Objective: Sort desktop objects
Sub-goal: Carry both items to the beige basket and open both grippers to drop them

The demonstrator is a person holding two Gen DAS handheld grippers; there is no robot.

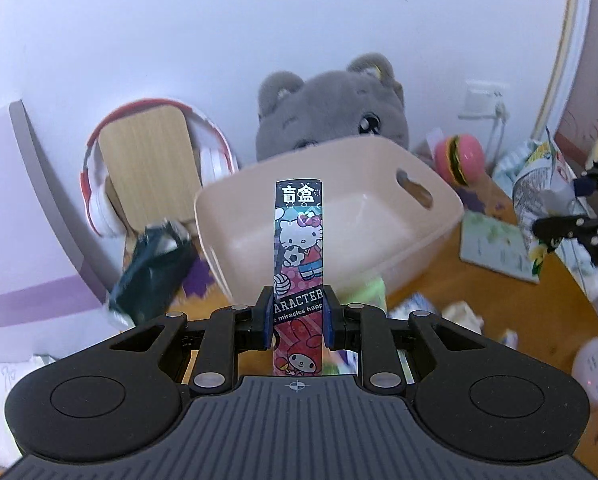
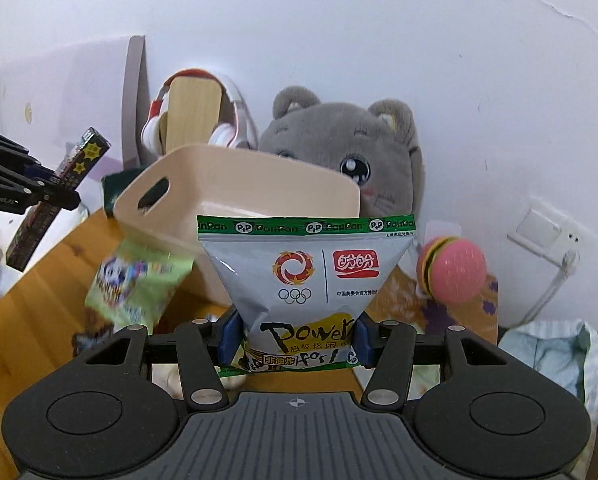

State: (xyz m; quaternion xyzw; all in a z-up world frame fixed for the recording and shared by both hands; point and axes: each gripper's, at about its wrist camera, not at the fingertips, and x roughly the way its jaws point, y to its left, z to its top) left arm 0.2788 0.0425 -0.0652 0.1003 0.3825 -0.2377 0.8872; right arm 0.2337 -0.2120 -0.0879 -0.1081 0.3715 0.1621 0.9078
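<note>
My left gripper (image 1: 297, 312) is shut on a tall narrow Hello Kitty blind box (image 1: 299, 248), held upright in front of a beige plastic bin (image 1: 379, 240) with handle slots. My right gripper (image 2: 295, 340) is shut on a silver PanPan snack bag (image 2: 307, 272) with a green top band, held up before the same bin (image 2: 219, 176). The left gripper with its box (image 2: 59, 176) shows at the left of the right wrist view. The right gripper and its bag (image 1: 547, 196) show at the right edge of the left wrist view.
A grey plush cat (image 2: 363, 160) sits behind the bin by the wall. Red-white headphones on a wooden stand (image 1: 147, 168) are at back left. A pink burger toy (image 2: 451, 272), a green snack packet (image 2: 135, 284), a dark pouch (image 1: 151, 268) and a notebook (image 1: 495, 248) lie on the wooden table.
</note>
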